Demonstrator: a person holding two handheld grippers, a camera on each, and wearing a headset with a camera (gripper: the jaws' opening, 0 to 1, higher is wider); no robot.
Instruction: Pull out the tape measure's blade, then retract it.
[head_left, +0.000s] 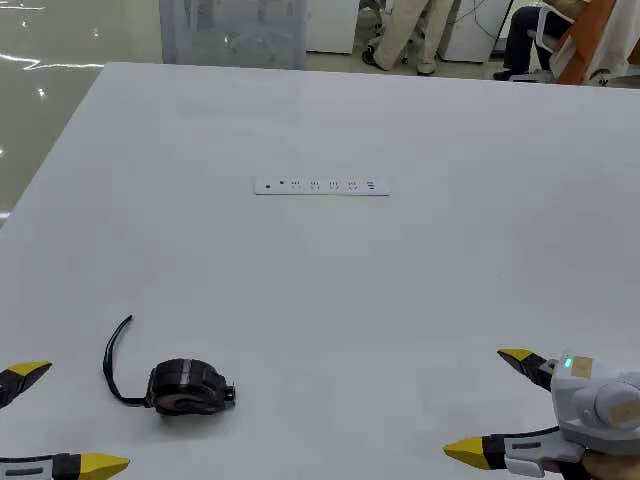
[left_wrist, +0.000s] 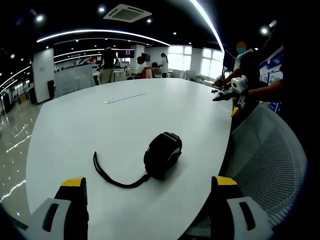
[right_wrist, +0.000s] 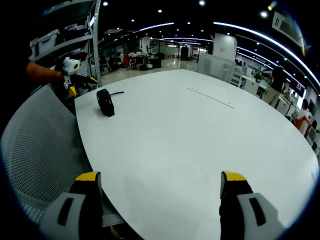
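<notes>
Left hand-held gripper (head_left: 65, 418): jaws spread wide, nothing between the pads, yellow tips over the near edge of the worktop (head_left: 350, 280).

Tape measure (head_left: 188, 387): black case resting on the worktop just ahead of the left hand-held gripper, roughly centred between its two jaw lines in the left gripper view. It is clear of both tips, no contact. Its black wrist strap (head_left: 112, 360) lies curled on the worktop, running off the case toward the jaw on the left side of that view.

Right hand-held gripper (head_left: 490, 403): jaws also spread, holding nothing, tips over bare worktop. The tape measure sits well apart from it, far off to its left and ahead. In the right gripper view the left hand-held gripper sits just beyond the case, held by a hand.

Power strip (head_left: 322, 186): white, flat on the worktop, well ahead of both hand-held grippers, about midway between them.

Grey mesh chair back (left_wrist: 270, 150): just off the worktop edge, on the right-jaw side of the left hand-held gripper.

Several people stand or sit past the far edge of the worktop.
</notes>
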